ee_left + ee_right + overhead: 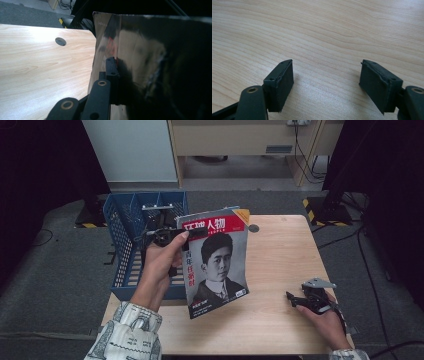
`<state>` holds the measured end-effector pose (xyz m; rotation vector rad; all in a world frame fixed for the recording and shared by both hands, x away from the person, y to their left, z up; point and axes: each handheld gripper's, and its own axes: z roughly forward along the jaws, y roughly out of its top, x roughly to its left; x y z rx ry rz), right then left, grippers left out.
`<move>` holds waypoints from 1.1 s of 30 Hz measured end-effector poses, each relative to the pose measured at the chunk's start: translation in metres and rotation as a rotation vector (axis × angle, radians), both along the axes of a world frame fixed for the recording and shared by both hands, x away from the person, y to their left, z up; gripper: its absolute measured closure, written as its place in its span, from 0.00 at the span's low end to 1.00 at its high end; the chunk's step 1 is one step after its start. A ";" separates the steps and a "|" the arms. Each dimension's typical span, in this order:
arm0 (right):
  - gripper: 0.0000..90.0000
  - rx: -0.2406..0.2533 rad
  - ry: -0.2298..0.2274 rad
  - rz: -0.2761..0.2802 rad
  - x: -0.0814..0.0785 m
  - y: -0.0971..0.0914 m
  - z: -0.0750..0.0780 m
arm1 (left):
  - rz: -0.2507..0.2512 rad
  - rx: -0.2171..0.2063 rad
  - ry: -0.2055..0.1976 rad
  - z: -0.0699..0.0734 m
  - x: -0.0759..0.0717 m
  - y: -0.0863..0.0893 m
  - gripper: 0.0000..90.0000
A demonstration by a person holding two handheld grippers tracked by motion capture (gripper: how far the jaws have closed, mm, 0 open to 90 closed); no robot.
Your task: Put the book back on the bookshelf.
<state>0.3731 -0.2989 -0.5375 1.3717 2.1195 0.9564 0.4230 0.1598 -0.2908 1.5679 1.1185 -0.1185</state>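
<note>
The left gripper [172,236] pinches the magazine [216,262] by its upper edge, held upright above the table [280,270] with the blue basket [131,220] at nine o'clock, probably its destination; the right gripper [300,300] rests spread, empty, at four o'clock.

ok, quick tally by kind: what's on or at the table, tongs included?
Magazine: 1, held upright, clamped in the left tongs
Blue basket: 1, at the table's left edge
Tongs: 2, the right tongs open, low over the bare wooden table
Table: 1
Total: 5
</note>
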 end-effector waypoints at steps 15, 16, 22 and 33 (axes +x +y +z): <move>0.30 0.000 -0.002 0.000 0.000 0.000 0.000 | 0.034 0.002 -0.012 0.010 0.000 0.026 0.96; 0.30 0.001 -0.001 0.000 0.000 0.000 0.000 | 0.039 0.003 -0.011 0.009 0.000 0.028 0.96; 0.31 0.001 -0.001 0.000 0.000 0.000 0.000 | 0.054 -0.011 -0.009 0.010 -0.001 0.035 0.96; 0.31 0.001 -0.001 0.001 0.000 0.000 0.000 | 0.078 -0.039 -0.010 0.015 -0.003 0.050 0.96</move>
